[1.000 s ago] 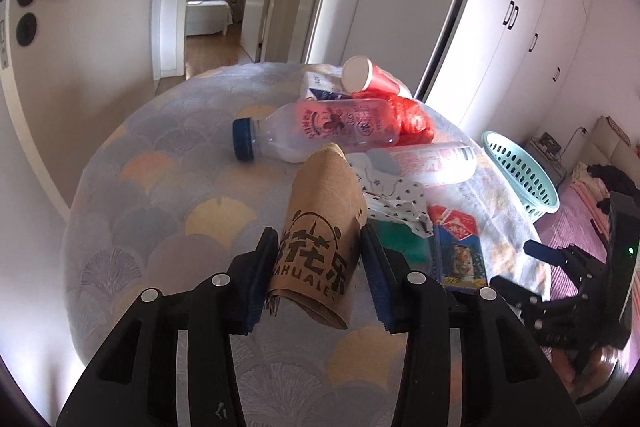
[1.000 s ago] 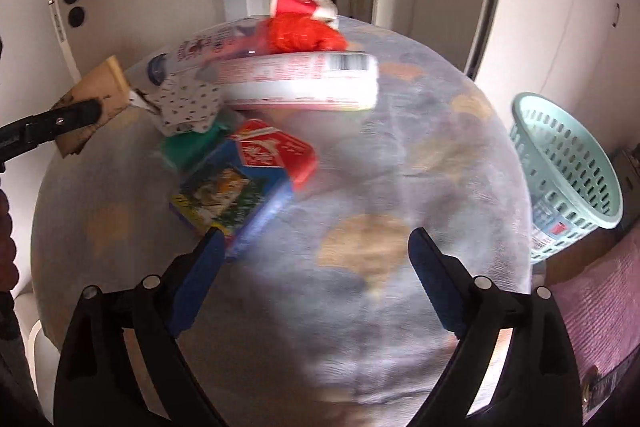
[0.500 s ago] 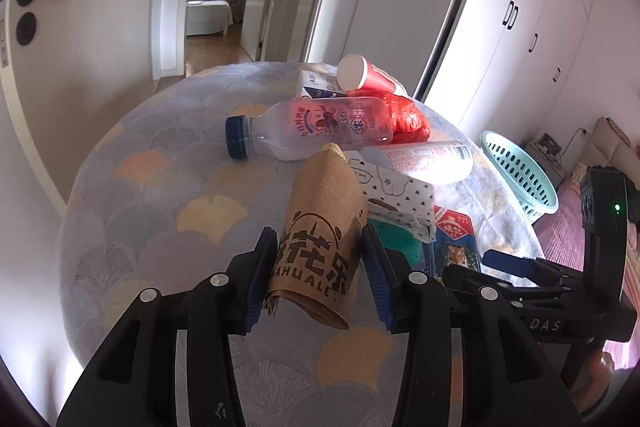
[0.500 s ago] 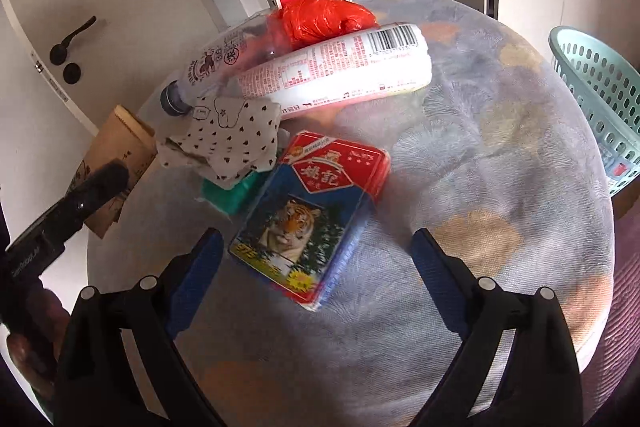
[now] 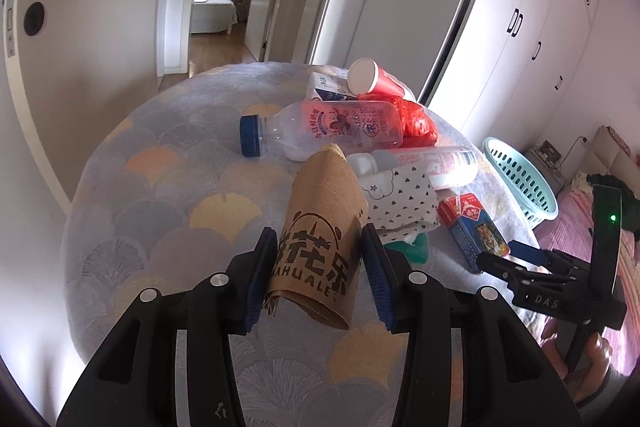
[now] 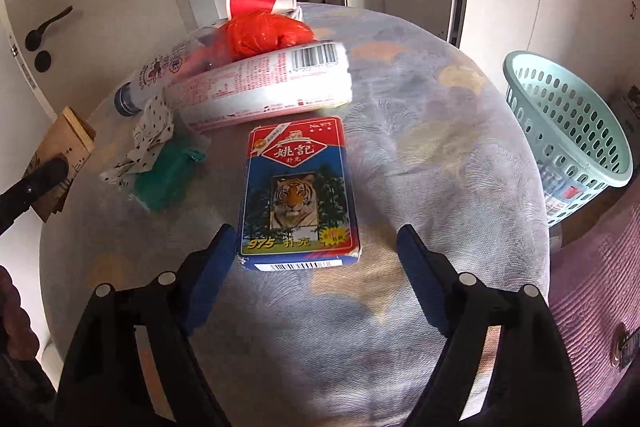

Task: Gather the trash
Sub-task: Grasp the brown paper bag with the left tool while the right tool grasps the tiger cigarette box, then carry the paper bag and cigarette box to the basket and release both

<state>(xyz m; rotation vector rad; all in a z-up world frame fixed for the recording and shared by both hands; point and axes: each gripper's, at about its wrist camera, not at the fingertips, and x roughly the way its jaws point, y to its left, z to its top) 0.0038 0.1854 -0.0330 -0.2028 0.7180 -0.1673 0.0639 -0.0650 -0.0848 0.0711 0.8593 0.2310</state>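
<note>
- My left gripper (image 5: pixel 322 259) is pinching the brown paper cup sleeve (image 5: pixel 320 227), its blue pads pressed on both sides; the sleeve is held above the near part of the round table (image 5: pixel 160 187).
- My right gripper (image 6: pixel 316 267) is spread wide, its jaws standing either side of the near end of the tiger card box (image 6: pixel 298 191); neither pad touches the box that I can see.
- That box lies flat on the table, toward its right edge as I look along the left gripper.
- Just beyond the box lies a white bottle with a barcode (image 6: pixel 264 87) on its side, and behind it a clear bottle with a blue cap (image 5: pixel 332 131), also on its side.
- A red plastic bag (image 6: pixel 264 33) and a red paper cup (image 6: pixel 256 1) sit at the far edge of the pile.
- A spotted paper scrap (image 6: pixel 152 131) rests on a green wrapper (image 6: pixel 166 175), left of the box.
- A mint basket (image 6: pixel 568 131) stands on the floor off the table's right edge.
</note>
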